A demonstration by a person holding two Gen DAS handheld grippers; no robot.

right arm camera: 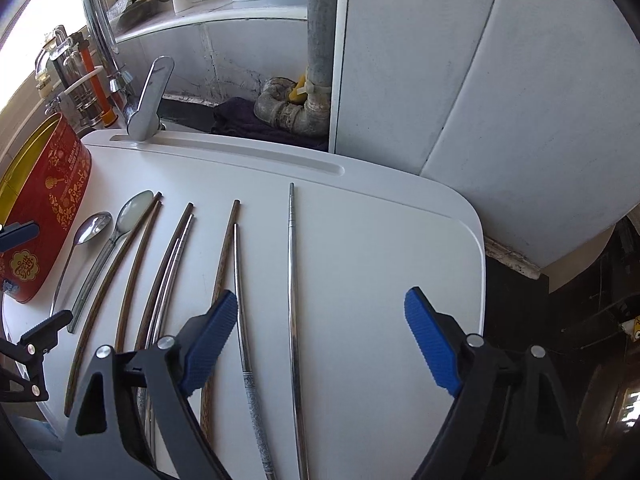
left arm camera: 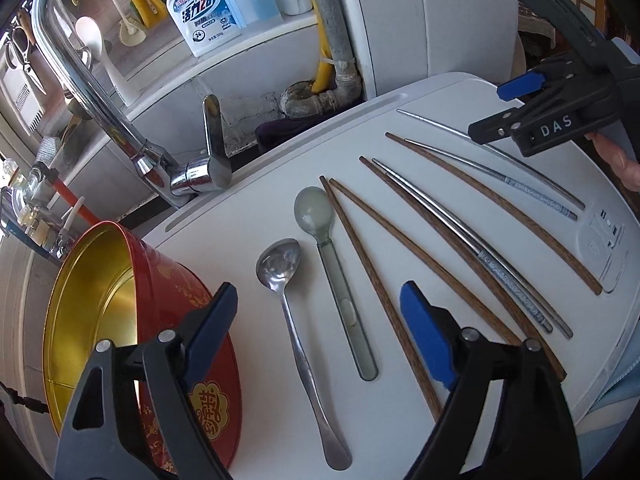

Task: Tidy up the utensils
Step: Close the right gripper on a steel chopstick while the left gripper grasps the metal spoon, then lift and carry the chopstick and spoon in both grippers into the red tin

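Note:
Utensils lie in a row on a white board (left arm camera: 400,128). From the left: a metal spoon (left arm camera: 296,320), a grey translucent spoon (left arm camera: 336,276), several wooden chopsticks (left arm camera: 376,292) and several metal chopsticks (left arm camera: 496,268). My left gripper (left arm camera: 320,320) is open and empty, low over the two spoon handles. My right gripper (right arm camera: 320,336) is open and empty over the rightmost metal chopstick (right arm camera: 293,280); it also shows in the left wrist view (left arm camera: 504,108) at the far right. A red and gold tin (left arm camera: 120,328) lies tilted on its side at the board's left edge, its open mouth showing.
A chrome faucet (left arm camera: 120,120) rises behind the board. A soap bottle (left arm camera: 202,12) and brushes stand on the ledge behind. A grey pipe (right arm camera: 320,40) runs down beside a white panel (right arm camera: 480,80). The board's right edge (right arm camera: 482,248) drops to a dark floor.

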